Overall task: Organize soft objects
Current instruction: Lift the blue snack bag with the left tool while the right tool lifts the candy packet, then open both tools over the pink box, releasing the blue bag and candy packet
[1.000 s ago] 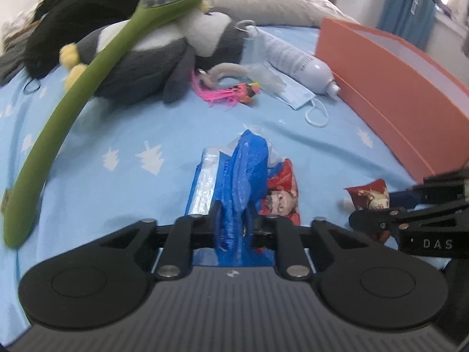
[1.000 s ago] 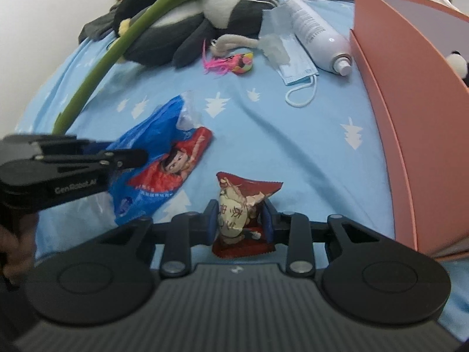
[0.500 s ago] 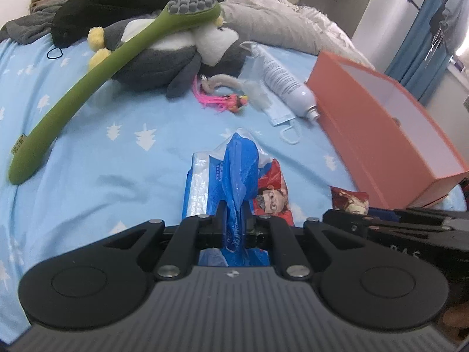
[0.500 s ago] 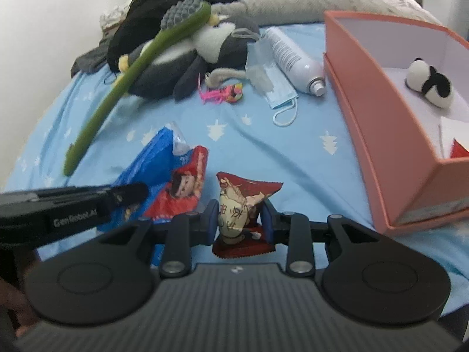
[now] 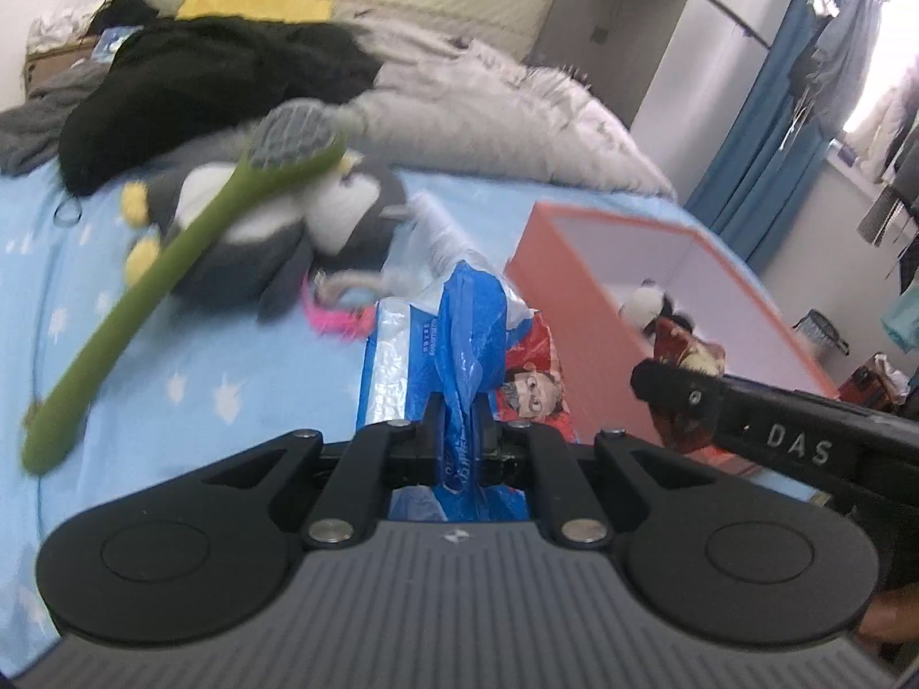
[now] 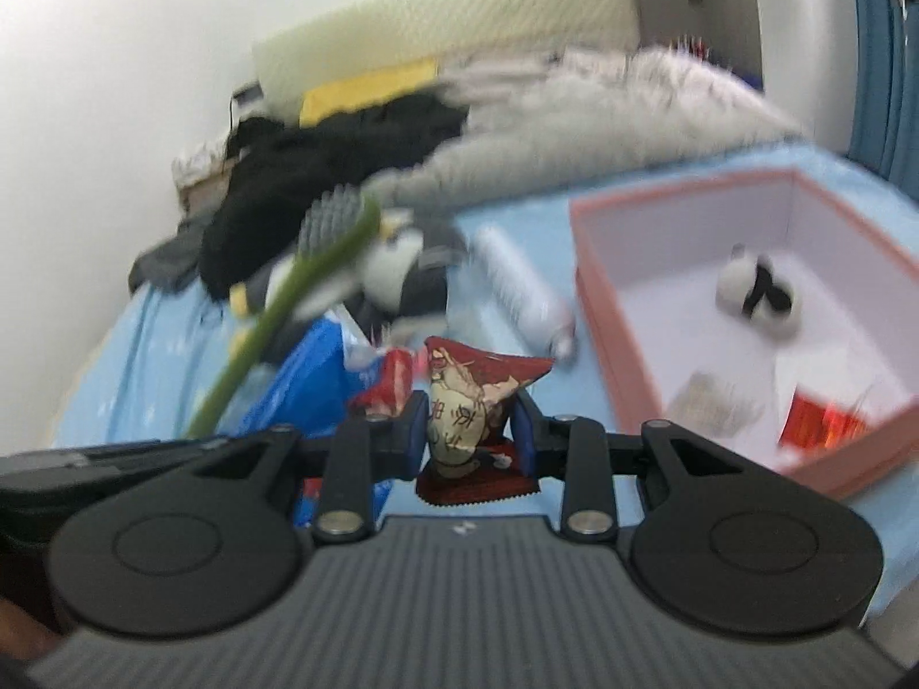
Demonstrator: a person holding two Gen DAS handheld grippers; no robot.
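Note:
My left gripper (image 5: 464, 430) is shut on a blue plastic snack bag (image 5: 459, 333) and holds it above the blue bedsheet. My right gripper (image 6: 468, 430) is shut on a small red snack packet (image 6: 471, 407), lifted off the bed beside the orange box (image 6: 597, 310). The right gripper and its packet (image 5: 686, 353) also show in the left wrist view, in front of the box (image 5: 551, 270). Inside the box lie a small panda plush (image 6: 755, 287) and a red packet (image 6: 821, 422). A grey penguin plush (image 5: 270, 241) lies farther back.
A long green massage brush (image 5: 172, 270) leans across the penguin plush. A white bottle (image 6: 522, 287), a pink toy (image 5: 339, 318), black clothing (image 5: 218, 80) and a grey blanket (image 5: 517, 115) lie on the bed. Blue curtains (image 5: 764, 132) hang at right.
Both grippers have risen from the bed with their packets and swung toward the orange box, whose inside now shows more fully. The views are blurred by motion.

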